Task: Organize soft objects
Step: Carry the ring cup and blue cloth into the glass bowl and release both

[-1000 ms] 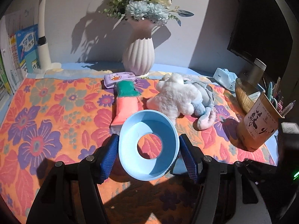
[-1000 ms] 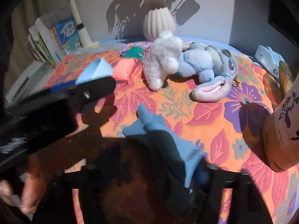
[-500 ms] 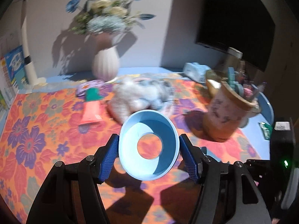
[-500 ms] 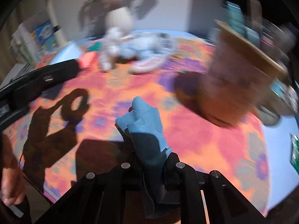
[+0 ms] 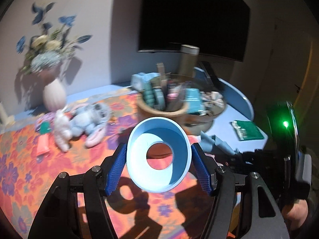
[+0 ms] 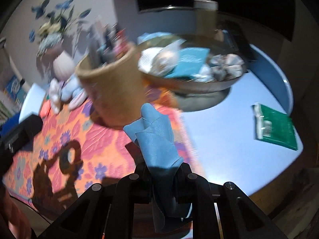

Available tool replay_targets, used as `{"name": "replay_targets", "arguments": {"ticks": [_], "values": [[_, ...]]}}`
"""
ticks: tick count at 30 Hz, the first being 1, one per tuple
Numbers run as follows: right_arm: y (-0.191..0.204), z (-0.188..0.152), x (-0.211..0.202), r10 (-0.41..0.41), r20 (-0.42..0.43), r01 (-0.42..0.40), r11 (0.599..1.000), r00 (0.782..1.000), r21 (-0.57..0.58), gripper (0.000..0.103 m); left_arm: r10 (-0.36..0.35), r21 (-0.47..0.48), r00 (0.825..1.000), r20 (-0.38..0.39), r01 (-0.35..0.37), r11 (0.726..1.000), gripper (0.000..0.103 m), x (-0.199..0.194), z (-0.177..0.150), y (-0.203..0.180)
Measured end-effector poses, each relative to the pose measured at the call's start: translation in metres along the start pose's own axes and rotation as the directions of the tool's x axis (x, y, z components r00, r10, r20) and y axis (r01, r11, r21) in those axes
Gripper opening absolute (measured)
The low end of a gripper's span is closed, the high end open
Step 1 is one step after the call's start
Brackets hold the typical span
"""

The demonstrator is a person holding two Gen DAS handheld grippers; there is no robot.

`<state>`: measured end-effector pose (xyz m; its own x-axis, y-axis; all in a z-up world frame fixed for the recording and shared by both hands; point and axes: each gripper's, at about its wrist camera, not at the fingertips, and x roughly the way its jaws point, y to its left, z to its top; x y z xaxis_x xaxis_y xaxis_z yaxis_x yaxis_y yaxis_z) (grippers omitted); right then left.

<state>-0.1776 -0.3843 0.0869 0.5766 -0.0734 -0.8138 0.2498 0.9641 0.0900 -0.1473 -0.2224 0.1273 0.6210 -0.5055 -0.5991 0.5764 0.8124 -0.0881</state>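
Observation:
My left gripper (image 5: pixel 159 149) is shut on a light blue funnel-shaped ring (image 5: pixel 159 181), its blue pads (image 5: pixel 117 165) pressing on both sides, above the floral cloth (image 5: pixel 30 159). In the right wrist view my right gripper (image 6: pixel 163 169) is shut on a folded blue cloth (image 6: pixel 155 137), which sticks up from the jaws above the table's edge. In the left wrist view that cloth (image 5: pixel 213 143) shows at the right. Behind, on the left, a blue plush (image 5: pixel 87 117) and a white plush (image 5: pixel 61 131) lie side by side.
A brown pen holder (image 6: pixel 115 91) stands just beyond the blue cloth, and a wide bowl (image 6: pixel 229 83) full of small items sits behind it. A green booklet (image 6: pixel 277 127) lies on the blue tabletop at right. A flower vase (image 5: pixel 54 95), a coral tube (image 5: pixel 42 143) and a dark monitor (image 5: pixel 193 16) are at the back.
The right jaws closed on the blue cloth and lifted it off the table. Both grippers swung right, bringing the pen holder, bowl and green booklet into view; the plush toys slid left.

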Motion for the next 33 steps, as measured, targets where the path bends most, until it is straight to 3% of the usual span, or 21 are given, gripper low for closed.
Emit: {"name": "replay_targets", "arguments": {"ticks": [12, 19, 24, 33], "values": [[-0.064, 0.011, -0.027, 0.000, 0.079, -0.010, 0.992, 0.997, 0.124, 0.014, -0.058, 0.123, 0.998, -0.012, 0.059, 0.991, 0.062, 0.016, 0.009, -0.077], [-0.092, 0.032, -0.045, 0.022, 0.149, -0.049, 0.982, 0.989, 0.183, 0.014, -0.136, 0.126, 0.990, -0.023, 0.138, 0.982, 0.062, 0.027, 0.026, -0.103], [-0.106, 0.059, -0.055, 0.055, 0.204, -0.099, 0.973, 0.977, 0.208, 0.014, -0.198, 0.098, 0.980, -0.014, 0.198, 0.975, 0.062, 0.039, 0.059, -0.110], [-0.129, 0.125, -0.048, 0.101, 0.275, -0.177, 0.947, 0.956, 0.267, 0.014, -0.148, 0.039, 0.989, 0.013, 0.147, 0.988, 0.063, 0.070, 0.128, -0.099]]}}
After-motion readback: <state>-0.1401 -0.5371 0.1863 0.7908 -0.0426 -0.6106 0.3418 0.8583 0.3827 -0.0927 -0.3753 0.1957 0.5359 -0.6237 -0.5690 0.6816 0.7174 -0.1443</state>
